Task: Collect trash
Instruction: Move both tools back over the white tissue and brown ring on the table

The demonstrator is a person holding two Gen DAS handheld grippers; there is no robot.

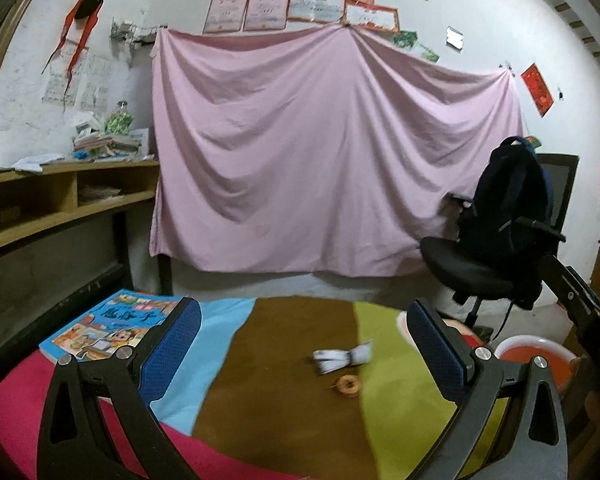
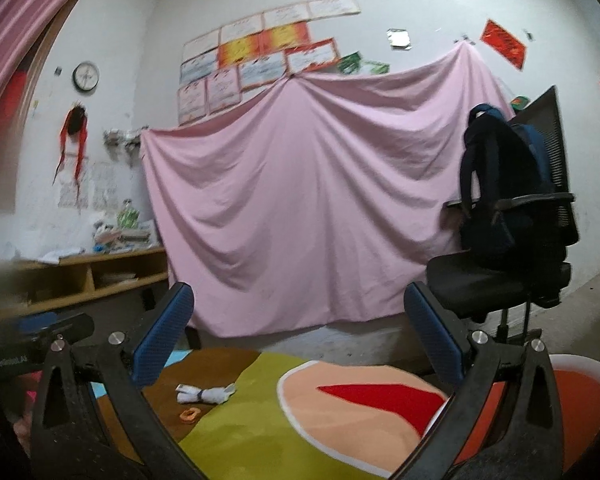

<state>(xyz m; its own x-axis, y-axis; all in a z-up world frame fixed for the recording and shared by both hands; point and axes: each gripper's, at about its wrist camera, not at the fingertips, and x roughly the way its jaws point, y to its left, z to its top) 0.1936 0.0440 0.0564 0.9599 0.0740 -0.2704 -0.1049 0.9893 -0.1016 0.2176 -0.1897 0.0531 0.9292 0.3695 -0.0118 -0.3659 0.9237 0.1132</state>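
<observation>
Trash: one white wrapper (image 1: pixel 343 357), one orange ring (image 1: pixel 347 386).

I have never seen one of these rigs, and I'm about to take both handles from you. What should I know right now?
Left gripper: open, holding nothing. Right gripper: open, holding nothing.
Trash: a white crumpled wrapper and a small orange ring lie close together on the brown stripe of the colourful cloth, ahead of the left gripper.
The red basin sits off the right edge, probably the bin.
Done: nothing picked up yet.
Left: grasp both pieces and drop them in.
</observation>
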